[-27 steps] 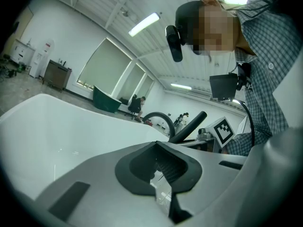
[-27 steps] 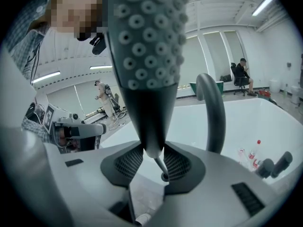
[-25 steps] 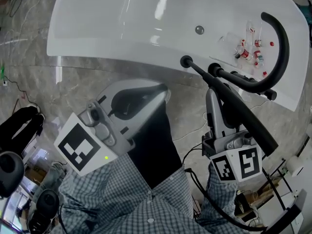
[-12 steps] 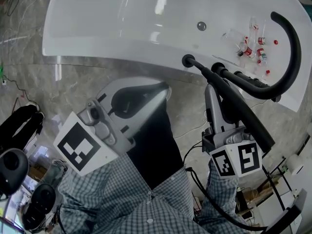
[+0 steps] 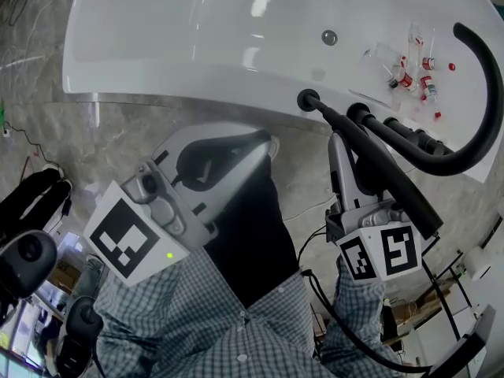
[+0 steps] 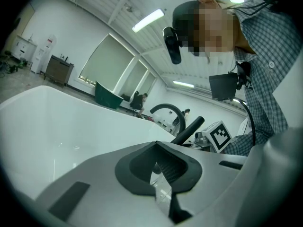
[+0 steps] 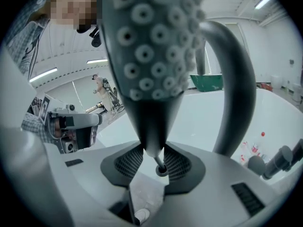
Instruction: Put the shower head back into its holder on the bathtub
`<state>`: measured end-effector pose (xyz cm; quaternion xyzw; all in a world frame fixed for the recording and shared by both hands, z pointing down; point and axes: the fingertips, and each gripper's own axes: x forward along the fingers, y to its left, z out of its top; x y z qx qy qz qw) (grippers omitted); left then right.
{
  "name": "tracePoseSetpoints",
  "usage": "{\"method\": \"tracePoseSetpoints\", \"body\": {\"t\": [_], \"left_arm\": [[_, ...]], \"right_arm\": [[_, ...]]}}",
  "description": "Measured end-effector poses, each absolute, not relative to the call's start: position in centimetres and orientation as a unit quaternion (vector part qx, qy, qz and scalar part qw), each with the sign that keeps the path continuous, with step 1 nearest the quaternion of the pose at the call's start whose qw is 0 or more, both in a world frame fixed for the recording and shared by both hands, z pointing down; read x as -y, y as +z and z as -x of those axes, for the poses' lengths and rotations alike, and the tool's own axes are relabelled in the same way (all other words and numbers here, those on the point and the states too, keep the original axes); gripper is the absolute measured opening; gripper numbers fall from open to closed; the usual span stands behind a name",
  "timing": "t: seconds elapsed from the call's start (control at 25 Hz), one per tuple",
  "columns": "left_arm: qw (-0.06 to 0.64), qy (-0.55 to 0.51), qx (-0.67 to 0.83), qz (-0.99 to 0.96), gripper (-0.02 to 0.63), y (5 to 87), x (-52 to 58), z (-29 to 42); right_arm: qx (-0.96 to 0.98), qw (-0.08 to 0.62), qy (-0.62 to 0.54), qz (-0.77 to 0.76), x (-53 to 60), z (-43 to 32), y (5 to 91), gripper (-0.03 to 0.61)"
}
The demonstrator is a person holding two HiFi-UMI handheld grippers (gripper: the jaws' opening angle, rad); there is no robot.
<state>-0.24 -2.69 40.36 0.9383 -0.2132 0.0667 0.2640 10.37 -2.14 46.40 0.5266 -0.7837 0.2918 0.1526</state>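
Since a second ago the right gripper (image 7: 152, 156) has crept a touch closer to the tub, its black-and-white marker cube (image 5: 383, 250) sitting slightly higher in the head view, and little else has shifted.

Nearest me is the person's blue-and-white checked shirt (image 5: 228, 321), with both tools held out in front of it over the grey marbled stone floor (image 5: 79, 140). The left gripper (image 5: 264, 146) hangs low on the person's left, well short of the tub, with its two fingers drawn together and nothing between them.

The right gripper's fingers are clamped on the tapering neck of the long black shower head (image 5: 378, 172). The nozzle-studded face lies back towards the person, and the slim handle slants forward and down to the tub's edge. From the handle's narrow end a thin stem runs on to the round black holder (image 5: 306, 99) set in the near rim of the glossy white bathtub (image 5: 197, 69). I cannot tell whether the handle is seated there yet.

Just right of the holder along the rim stand the black cylindrical tap handles (image 5: 360, 113), and from them a thick black curved spout (image 5: 480, 140) arches over the basin. Inside the tub lie several small clear bottles with red caps (image 5: 409, 75), and a little to their left is a round chrome fitting (image 5: 329, 36).
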Motion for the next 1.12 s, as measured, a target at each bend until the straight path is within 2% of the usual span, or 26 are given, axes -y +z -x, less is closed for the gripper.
{"method": "tracePoseSetpoints", "body": {"t": [1.12], "left_arm": [[0.298, 0.074, 0.223, -0.925, 0.008, 45.2, 3.7, 0.4]], "right_arm": [[0.786, 0.221, 0.289, -0.499, 3.7, -9.8, 54.1, 0.133]]}}
